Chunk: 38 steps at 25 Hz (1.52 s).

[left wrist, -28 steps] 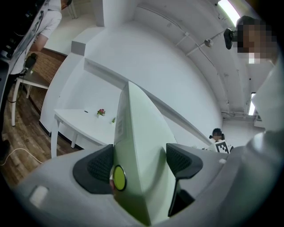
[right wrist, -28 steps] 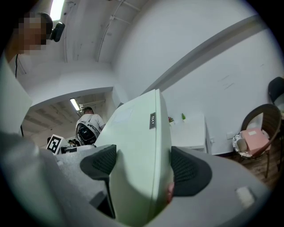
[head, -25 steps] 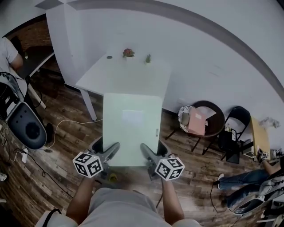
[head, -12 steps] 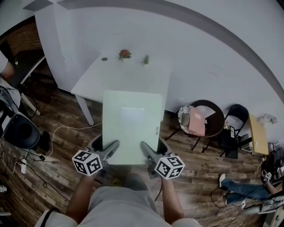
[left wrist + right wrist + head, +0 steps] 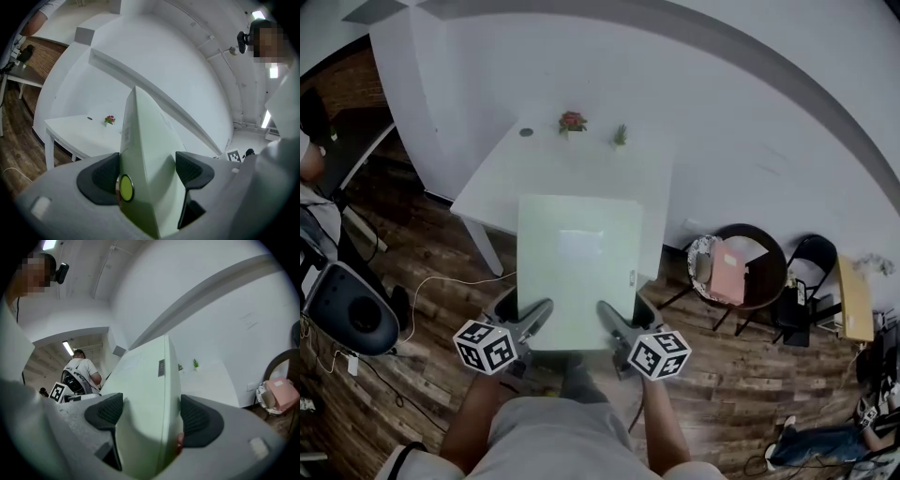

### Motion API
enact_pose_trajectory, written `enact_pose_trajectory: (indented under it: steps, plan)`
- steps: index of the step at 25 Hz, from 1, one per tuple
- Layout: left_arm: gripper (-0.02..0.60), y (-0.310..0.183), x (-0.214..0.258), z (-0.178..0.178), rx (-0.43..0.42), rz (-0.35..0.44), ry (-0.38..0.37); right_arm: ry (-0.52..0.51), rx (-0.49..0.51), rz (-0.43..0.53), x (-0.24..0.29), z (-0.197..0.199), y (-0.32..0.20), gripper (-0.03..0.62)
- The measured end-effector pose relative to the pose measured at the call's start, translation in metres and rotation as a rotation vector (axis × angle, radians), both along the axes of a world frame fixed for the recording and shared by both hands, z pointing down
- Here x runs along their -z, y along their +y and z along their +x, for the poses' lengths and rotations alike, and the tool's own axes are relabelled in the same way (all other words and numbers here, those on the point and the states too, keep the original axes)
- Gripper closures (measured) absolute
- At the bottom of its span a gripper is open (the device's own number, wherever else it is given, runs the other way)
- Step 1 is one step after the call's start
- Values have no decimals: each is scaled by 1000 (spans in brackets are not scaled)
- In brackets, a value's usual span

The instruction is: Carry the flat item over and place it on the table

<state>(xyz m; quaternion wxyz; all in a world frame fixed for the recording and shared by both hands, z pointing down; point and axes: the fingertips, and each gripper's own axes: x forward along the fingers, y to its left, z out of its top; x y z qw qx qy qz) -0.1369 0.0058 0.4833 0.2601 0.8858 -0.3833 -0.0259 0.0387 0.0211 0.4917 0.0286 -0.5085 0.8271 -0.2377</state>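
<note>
A flat pale-green box (image 5: 579, 267) hangs level in front of me, held at its near edge by both grippers. My left gripper (image 5: 528, 325) is shut on its near left part, and my right gripper (image 5: 614, 328) is shut on its near right part. In the left gripper view the flat box (image 5: 149, 154) stands edge-on between the dark pads (image 5: 100, 177). The right gripper view shows the same flat box (image 5: 147, 404) clamped between that gripper's pads (image 5: 199, 418). The white table (image 5: 530, 169) stands ahead; the box's far end overlaps its near edge in the head view.
A small red flower pot (image 5: 572, 121), a little green plant (image 5: 621, 137) and a dark round disc (image 5: 526, 132) sit at the table's far side by the white wall. Chairs with a pink item (image 5: 733, 272) stand at the right. A grey office chair (image 5: 349, 309) is at the left, with cables on the wood floor.
The table has drawn nearer and the box's far end now overlaps its near edge. Both grippers keep the same hold on the box.
</note>
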Motion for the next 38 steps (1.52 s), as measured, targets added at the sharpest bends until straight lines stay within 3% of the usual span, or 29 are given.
enact_pose_trajectory:
  steps: [15, 22, 29, 38]
  plan:
    - [218, -205, -17, 46, 32, -52, -15, -17, 30, -52, -18, 47, -210, 214]
    - [218, -279, -26, 69, 59, -80, -23, -22, 55, -79, -28, 70, -288, 214]
    - [218, -317, -27, 79, 65, -91, -31, -28, 58, -89, -29, 78, -327, 214]
    - [218, -361, -21, 75, 8, -91, -15, -15, 4, -88, -20, 74, -360, 214]
